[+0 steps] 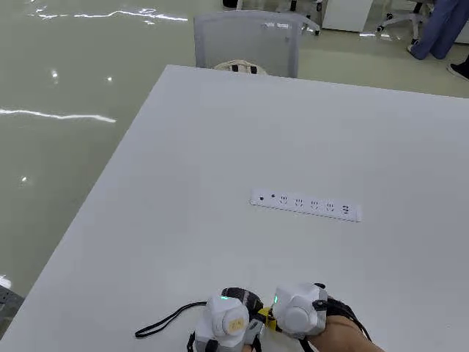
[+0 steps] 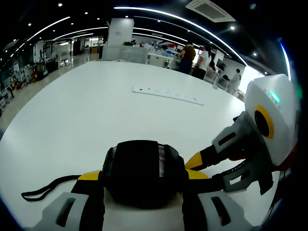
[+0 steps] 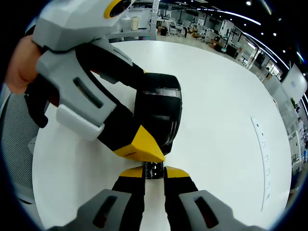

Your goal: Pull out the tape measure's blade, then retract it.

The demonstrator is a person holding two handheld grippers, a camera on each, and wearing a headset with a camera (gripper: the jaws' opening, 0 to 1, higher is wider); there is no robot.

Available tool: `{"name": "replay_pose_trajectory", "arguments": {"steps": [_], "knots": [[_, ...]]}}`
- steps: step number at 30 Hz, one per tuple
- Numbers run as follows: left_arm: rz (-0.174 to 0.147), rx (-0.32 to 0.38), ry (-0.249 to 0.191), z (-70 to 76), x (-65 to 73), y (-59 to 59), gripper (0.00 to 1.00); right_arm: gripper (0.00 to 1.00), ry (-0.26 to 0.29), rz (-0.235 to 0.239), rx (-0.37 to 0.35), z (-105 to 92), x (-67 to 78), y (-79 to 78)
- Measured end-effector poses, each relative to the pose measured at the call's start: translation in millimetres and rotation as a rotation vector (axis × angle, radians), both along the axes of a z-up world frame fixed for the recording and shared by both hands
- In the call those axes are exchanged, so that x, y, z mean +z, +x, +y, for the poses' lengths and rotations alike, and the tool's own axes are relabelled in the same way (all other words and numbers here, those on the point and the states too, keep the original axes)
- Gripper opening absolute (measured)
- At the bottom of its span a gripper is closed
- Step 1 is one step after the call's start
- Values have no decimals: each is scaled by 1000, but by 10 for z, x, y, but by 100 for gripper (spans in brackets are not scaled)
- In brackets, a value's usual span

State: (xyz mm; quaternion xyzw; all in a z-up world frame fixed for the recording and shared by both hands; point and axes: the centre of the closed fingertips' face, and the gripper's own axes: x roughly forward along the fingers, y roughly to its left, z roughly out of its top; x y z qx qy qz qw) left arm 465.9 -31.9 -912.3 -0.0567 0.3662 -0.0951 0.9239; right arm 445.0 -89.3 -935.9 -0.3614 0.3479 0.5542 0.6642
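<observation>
The black tape measure [image 2: 139, 159] sits on the white table [image 1: 220, 147] at its near edge, held between the two grippers. The left gripper [image 2: 143, 174] has its yellow-tipped jaws clamped on either side of the case. Just to its right, the right gripper [image 3: 154, 172] has its jaws pinched narrow on the blade's end hook [image 3: 153, 168], which lies right beside the case. The wrist strap [image 1: 165, 321] trails left across the table. A white power strip [image 1: 305, 205] lies farther off, and a grey chair [image 1: 245, 40] stands at the far edge.

Seemingly open table [image 1: 183, 183], power strip [image 1: 305, 204] ahead.
</observation>
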Motion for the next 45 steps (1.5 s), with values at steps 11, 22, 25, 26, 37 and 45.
{"name": "replay_pose_trajectory", "arguments": {"steps": [11,22,25,26,37,45], "knots": [[2,1,-3,0,-14,1,62,14,-4,1,15,32,-3,1],[3,1,-3,2,-15,1,62,14,-12,-3,30,49,-1,4],[2,2,-2,1,-1,-2,62,15,-16,-6,37,49,-1,2],[1,2,-1,0,-1,-2,62,15,-17,-7,38,49,-6,4],[-2,5,6,0,-8,1,63,15,-16,-11,31,43,-14,8],[-7,15,-7,5,3,5,64,16,-15,-7,7,37,-10,13]]}}
